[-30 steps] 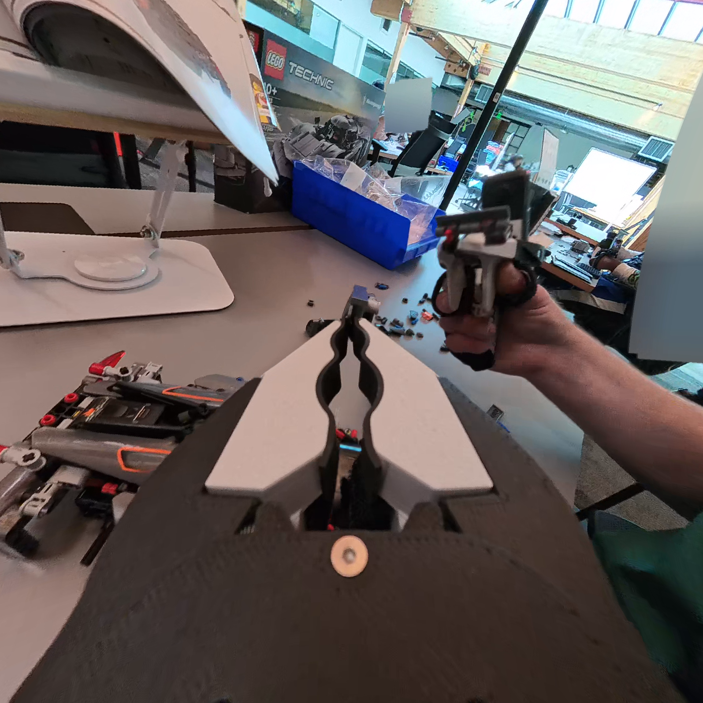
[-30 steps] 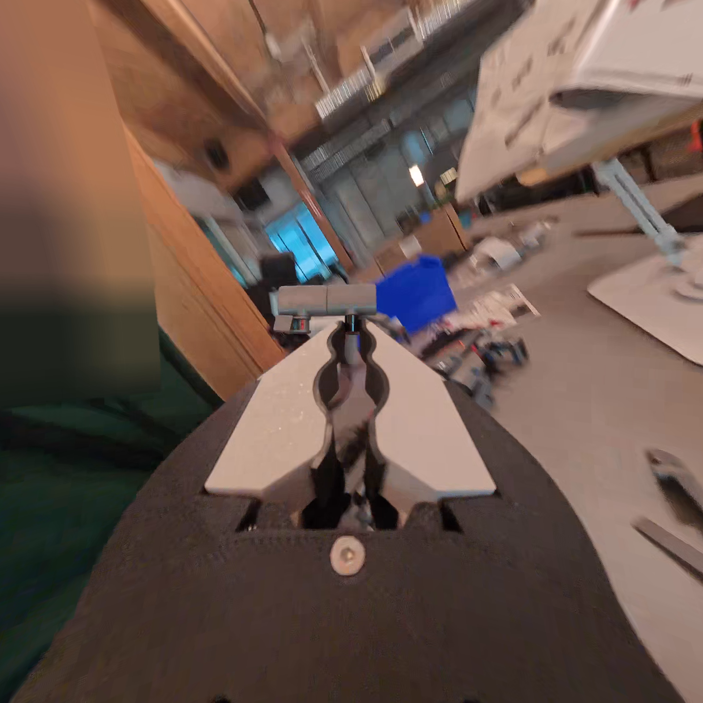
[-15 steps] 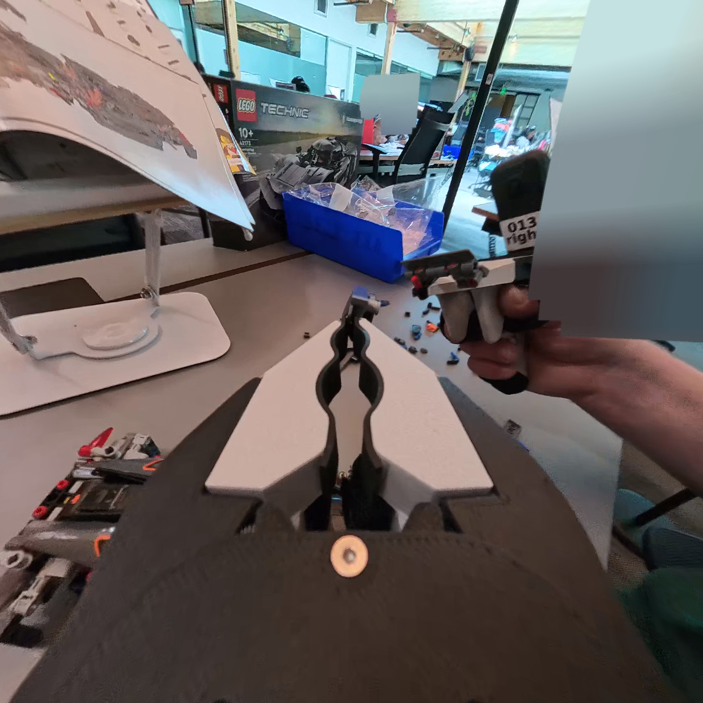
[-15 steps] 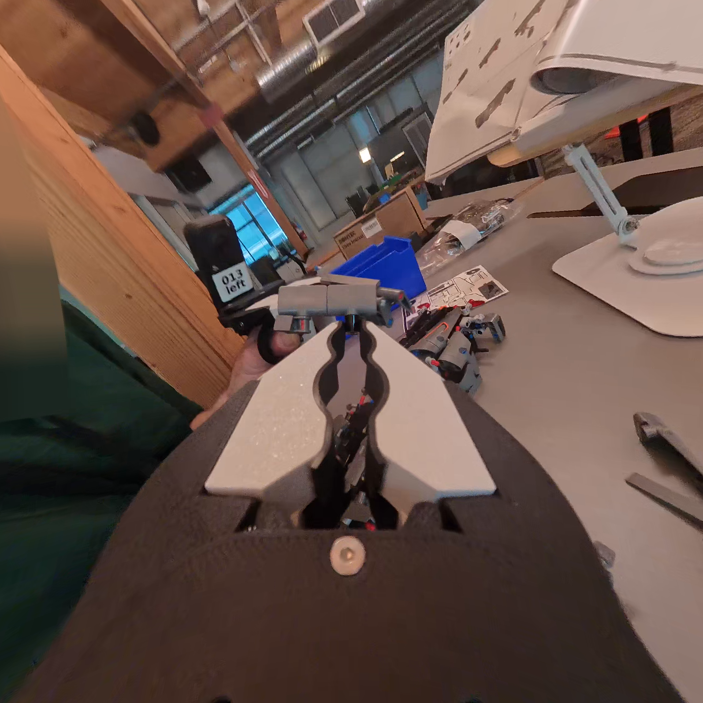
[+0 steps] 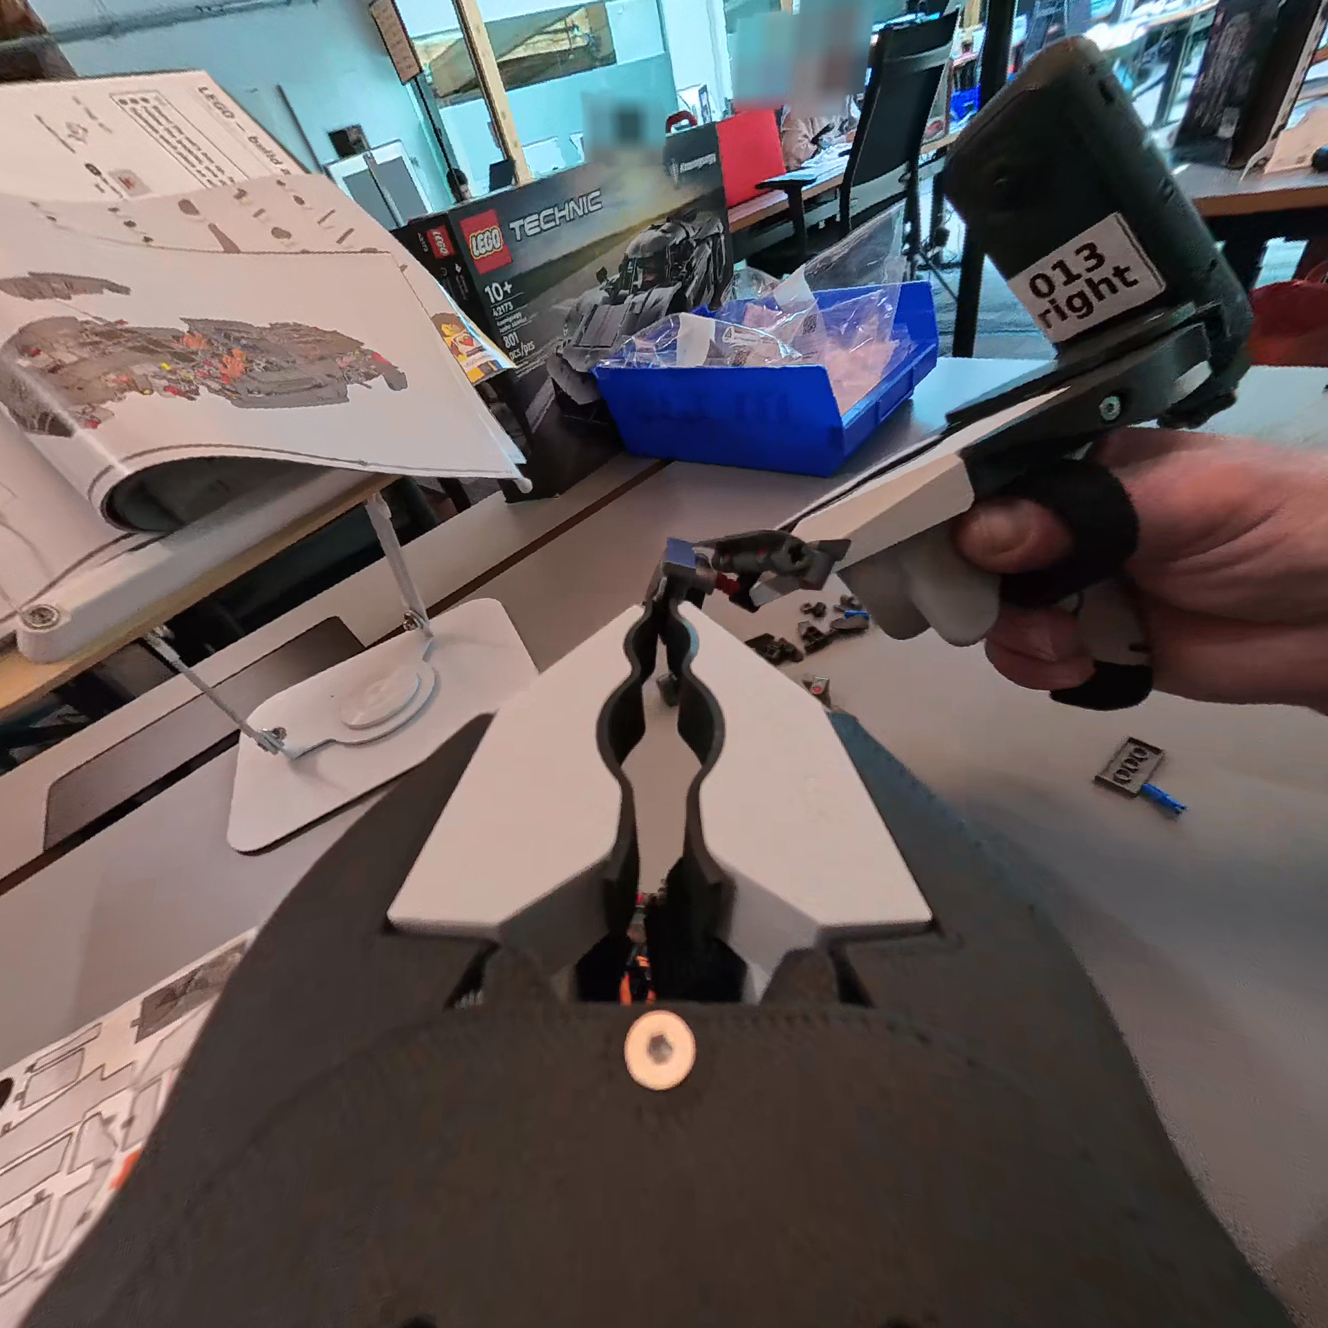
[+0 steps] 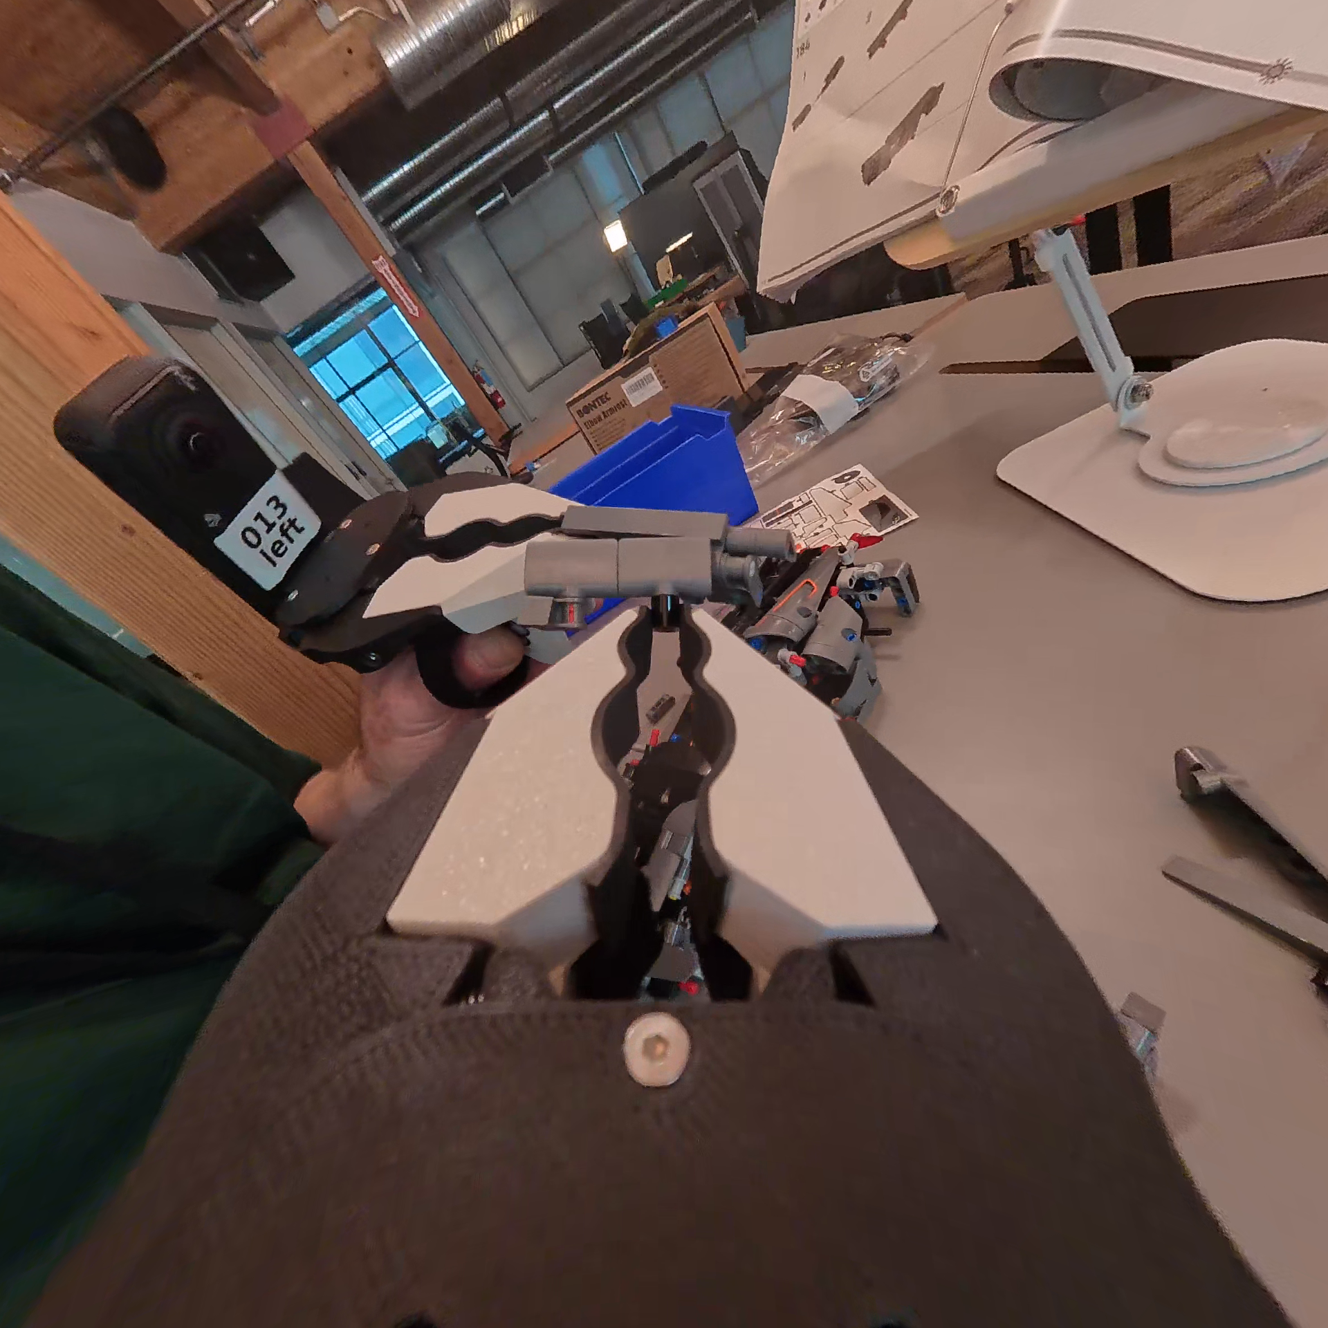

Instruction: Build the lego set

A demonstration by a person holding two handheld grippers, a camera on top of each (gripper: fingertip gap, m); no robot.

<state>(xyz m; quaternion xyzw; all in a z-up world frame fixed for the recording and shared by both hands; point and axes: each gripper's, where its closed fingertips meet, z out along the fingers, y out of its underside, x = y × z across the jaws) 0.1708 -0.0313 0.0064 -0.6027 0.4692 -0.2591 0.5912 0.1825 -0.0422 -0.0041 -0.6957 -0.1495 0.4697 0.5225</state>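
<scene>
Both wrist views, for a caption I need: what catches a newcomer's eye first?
Mid-air, above the table, the left gripper and right gripper meet tip to tip, each pinching part of a small grey Lego assembly. Behind, a blue bin of plastic bags sits by the open instruction booklet.

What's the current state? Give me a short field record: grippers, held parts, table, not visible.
left gripper: shut on small blue-and-grey piece
right gripper: shut on grey sub-assembly, gripped by a dark peg beneath it
contact: the two held parts meet in mid-air above the table
model: partly built lego model on the table, untouched
loose parts: small pieces scattered below the grippers
background: blue bin holding plastic bags; instruction booklet open on white stand
not visible: whether the parts have clicked together
</scene>
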